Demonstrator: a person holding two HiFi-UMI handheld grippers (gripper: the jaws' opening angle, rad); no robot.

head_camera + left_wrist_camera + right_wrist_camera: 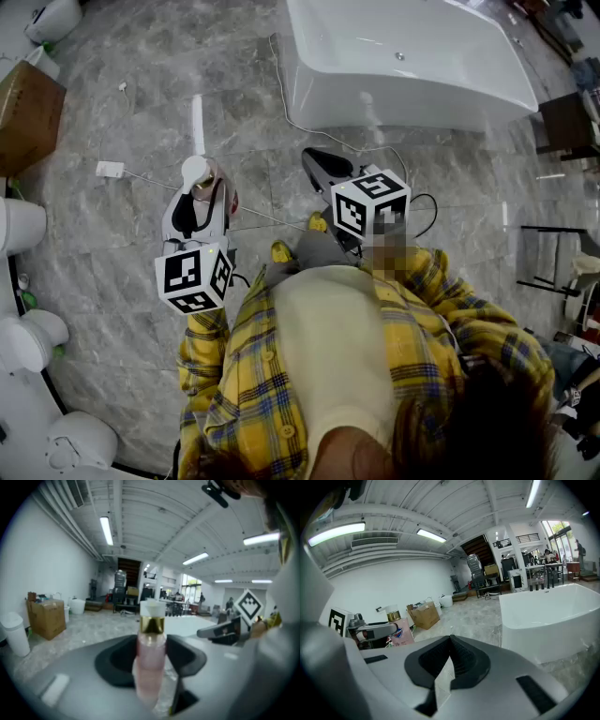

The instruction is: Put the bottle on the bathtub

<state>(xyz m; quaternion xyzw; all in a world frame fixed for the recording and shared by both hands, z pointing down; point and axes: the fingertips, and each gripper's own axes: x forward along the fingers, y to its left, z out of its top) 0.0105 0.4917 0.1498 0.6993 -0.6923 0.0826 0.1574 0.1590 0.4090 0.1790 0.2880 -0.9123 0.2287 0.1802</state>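
- Upright between the dark jaws of the left gripper (pixel 151 656) stands the bottle (pixel 151 637), clamped at its body. It is slim and translucent pink, with a gold collar and a white cap.
- Right gripper (pixel 451 641), alongside, has its ribbed jaws pressed together on nothing.
- Bathtub (pixel 553 616), smooth glossy white, stands beyond both grippers on the veined grey floor (pixel 141 112), apart from the bottle.
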